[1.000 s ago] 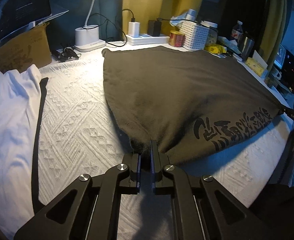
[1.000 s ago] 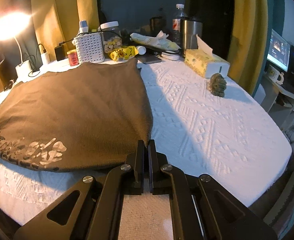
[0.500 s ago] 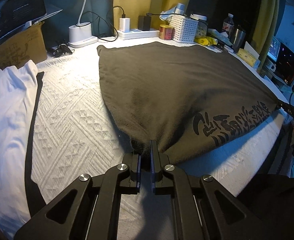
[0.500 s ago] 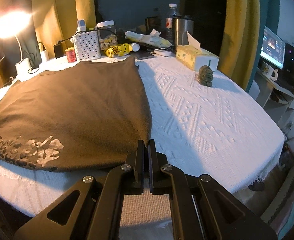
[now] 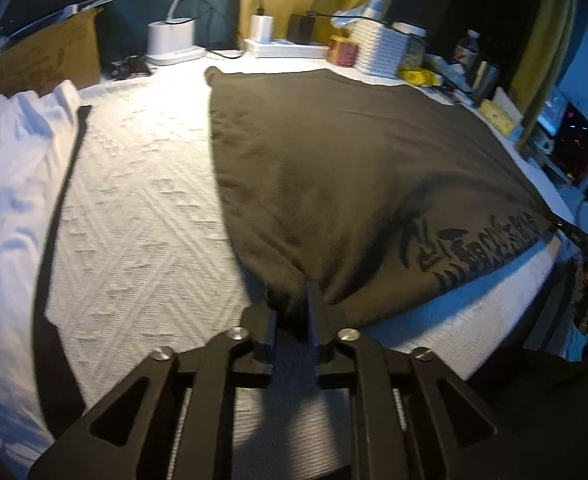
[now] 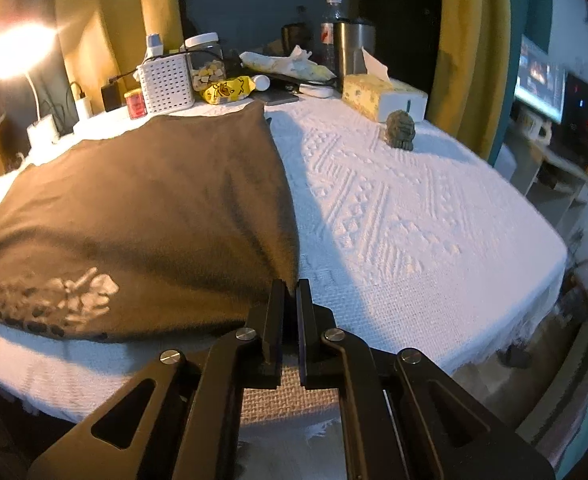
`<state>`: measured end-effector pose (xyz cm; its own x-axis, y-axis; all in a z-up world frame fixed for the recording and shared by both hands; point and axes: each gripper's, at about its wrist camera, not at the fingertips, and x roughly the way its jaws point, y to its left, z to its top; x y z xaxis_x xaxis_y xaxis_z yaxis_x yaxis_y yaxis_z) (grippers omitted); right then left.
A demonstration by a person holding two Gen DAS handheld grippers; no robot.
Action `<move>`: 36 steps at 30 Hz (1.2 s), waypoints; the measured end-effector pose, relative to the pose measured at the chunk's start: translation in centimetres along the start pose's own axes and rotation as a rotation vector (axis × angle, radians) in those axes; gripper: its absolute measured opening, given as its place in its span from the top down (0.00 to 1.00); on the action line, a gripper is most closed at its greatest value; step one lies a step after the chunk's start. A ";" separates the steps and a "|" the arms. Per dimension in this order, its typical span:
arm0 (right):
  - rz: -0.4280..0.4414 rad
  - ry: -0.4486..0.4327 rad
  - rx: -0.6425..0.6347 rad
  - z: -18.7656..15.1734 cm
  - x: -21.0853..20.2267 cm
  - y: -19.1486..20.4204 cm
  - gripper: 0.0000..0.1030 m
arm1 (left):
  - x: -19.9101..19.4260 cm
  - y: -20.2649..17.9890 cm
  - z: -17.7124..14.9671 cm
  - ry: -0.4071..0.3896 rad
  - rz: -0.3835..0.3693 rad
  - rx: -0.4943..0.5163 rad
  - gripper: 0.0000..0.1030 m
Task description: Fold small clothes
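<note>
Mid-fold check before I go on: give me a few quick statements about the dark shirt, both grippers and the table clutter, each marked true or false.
1. The right gripper is shut on a near corner of the dark shirt. True.
2. The left gripper is clamped tight on the shirt. False: its jaws have just been opening and stand apart, with the cloth edge loose between them.
3. The shirt's printed lettering lies along its near edge. True.
4. The white garment lies on top of the dark shirt. False: it lies apart, at the left in the left wrist view.
5. The tissue box sits at the far side of the table. True.
</note>
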<state>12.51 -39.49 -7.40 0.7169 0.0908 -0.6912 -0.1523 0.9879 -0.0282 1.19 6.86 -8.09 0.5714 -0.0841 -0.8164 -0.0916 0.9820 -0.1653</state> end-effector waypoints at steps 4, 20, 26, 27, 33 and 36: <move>0.031 0.021 0.041 0.5 0.0 -0.8 0.92 | -0.8 1.2 0.7 -0.041 0.061 -0.039 0.45; -0.008 0.026 0.048 4.7 2.0 -0.5 0.74 | 4.8 3.6 9.0 -0.070 0.117 0.036 0.45; -0.002 0.041 0.040 6.8 4.0 0.0 0.74 | 7.5 4.5 11.4 -0.045 0.120 0.036 0.47; -0.001 0.043 0.038 7.1 4.3 0.1 0.74 | 8.0 4.8 11.7 -0.036 0.118 0.031 0.53; 0.010 0.052 0.022 9.1 6.2 0.9 0.74 | 9.3 4.8 12.9 -0.023 0.095 0.044 0.71; 0.017 0.054 0.013 10.0 7.1 1.4 0.74 | 9.5 4.2 13.2 -0.013 0.062 0.057 0.97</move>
<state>24.22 -36.21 -5.11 0.6764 0.1010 -0.7296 -0.1549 0.9879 -0.0069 17.05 12.42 -9.25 0.5766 -0.0207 -0.8168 -0.0810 0.9933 -0.0824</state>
